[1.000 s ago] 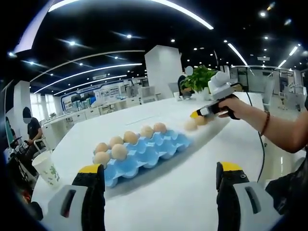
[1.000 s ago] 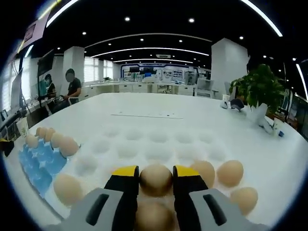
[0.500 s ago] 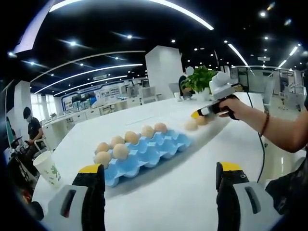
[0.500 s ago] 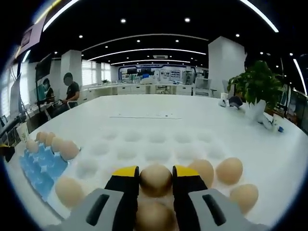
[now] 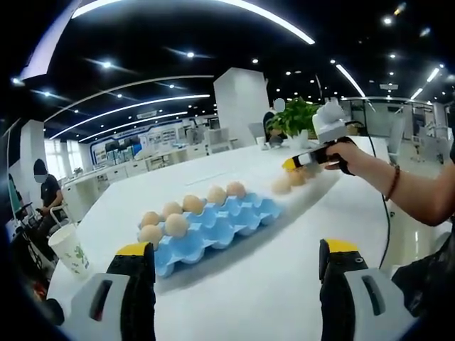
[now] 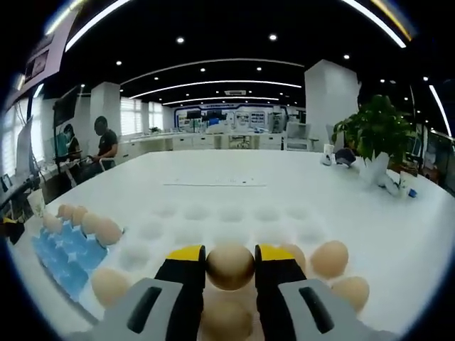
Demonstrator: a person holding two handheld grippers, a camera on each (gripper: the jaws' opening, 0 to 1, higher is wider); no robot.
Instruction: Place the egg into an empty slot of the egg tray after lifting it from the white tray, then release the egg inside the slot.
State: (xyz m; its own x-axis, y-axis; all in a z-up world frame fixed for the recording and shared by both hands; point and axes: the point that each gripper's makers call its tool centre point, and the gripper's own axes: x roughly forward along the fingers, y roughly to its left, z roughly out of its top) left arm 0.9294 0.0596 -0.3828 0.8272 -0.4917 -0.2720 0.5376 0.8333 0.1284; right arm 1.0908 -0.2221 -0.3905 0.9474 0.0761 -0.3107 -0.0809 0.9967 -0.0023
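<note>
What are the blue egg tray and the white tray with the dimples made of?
The blue egg tray looks like thin moulded plastic: an even bright colour with smooth, slightly shiny cups. The white tray looks matte and soft-edged, with shallow rounded dimples; it may be foam or moulded plastic, and the pictures don't settle which.

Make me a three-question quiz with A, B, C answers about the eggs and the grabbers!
1. Where does the blue egg tray sit?
A. on the white table
B. on a chair
C. on the floor

2. How many eggs rest in it?
A. two
B. six
C. twelve

3. What is the right gripper doing?
A. hanging open
B. squeezing a cup
C. gripping an egg

Answers: 1 A, the tray lies on the tabletop; 2 B, six eggs fill its slots in the left gripper view; 3 C, the jaws press the egg's sides.
</note>
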